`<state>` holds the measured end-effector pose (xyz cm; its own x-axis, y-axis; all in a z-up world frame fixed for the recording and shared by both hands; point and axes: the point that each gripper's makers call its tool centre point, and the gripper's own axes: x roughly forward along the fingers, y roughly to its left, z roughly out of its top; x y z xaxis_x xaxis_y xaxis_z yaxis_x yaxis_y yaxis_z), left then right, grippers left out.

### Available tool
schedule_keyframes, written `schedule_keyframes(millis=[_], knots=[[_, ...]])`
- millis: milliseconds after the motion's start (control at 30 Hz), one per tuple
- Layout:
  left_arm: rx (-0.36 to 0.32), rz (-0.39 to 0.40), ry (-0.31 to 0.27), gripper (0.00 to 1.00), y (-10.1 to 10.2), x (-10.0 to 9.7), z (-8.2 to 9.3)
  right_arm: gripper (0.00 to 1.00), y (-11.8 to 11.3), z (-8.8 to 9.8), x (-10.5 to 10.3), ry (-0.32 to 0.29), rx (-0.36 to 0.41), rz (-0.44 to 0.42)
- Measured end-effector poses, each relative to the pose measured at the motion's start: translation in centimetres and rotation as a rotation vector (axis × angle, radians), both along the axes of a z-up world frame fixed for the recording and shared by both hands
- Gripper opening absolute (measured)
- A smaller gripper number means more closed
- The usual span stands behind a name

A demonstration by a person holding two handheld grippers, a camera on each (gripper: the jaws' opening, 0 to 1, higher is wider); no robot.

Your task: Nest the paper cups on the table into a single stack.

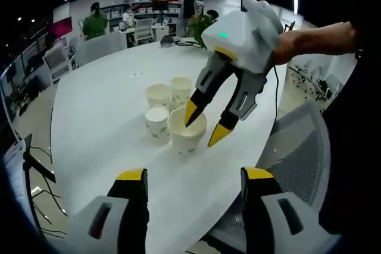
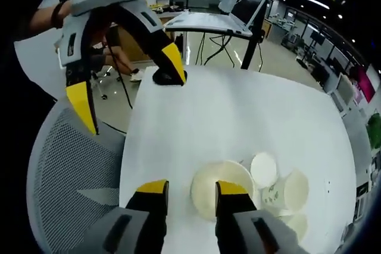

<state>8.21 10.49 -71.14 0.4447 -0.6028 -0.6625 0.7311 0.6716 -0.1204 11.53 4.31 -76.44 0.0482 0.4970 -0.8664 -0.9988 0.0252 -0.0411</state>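
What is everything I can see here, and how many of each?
Paper cups: four, cream-white, clustered together on the table.
Table: one, white, under the cups.
Mesh chair: one, grey, at the table edge.
Laptop: one, silver, open on a stand beyond the table.
People: a few, far back in the office.
Right gripper: one, grey with yellow-tipped fingers, one finger inside the nearest cup.
Left gripper: one, same colours, open, above the table.

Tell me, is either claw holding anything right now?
The right gripper straddles the nearest paper cup's rim, one jaw inside, not clearly closed. The left gripper holds nothing.
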Motion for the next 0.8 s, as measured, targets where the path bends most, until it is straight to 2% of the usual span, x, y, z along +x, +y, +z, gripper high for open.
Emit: schedule_keyframes(millis=[333,467,567,667,700,800], knots=[[0.000,0.001,0.006,0.62,0.0,-0.3,0.0,0.29,0.3,-1.0,0.0,0.008,-0.006,0.001],[-0.002,0.002,0.007,0.62,0.1,-0.3,0.0,0.27,0.2,-2.0,0.1,0.003,-0.030,0.013],[-0.002,0.005,0.007,0.61,0.2,-0.2,-0.1,0.20,0.1,-2.4,0.0,-0.003,-0.042,0.020],[-0.003,0.006,0.007,0.61,0.1,-0.3,-0.1,0.07,-0.2,-2.9,0.0,-0.013,-0.062,0.018],[-0.003,0.006,0.007,0.61,0.1,-0.2,-0.2,0.00,-0.3,-3.1,0.0,-0.024,-0.066,0.022],[-0.008,0.008,0.007,0.61,0.0,-0.1,-0.1,0.00,-0.3,-3.0,-0.5,-0.013,-0.048,0.032]])
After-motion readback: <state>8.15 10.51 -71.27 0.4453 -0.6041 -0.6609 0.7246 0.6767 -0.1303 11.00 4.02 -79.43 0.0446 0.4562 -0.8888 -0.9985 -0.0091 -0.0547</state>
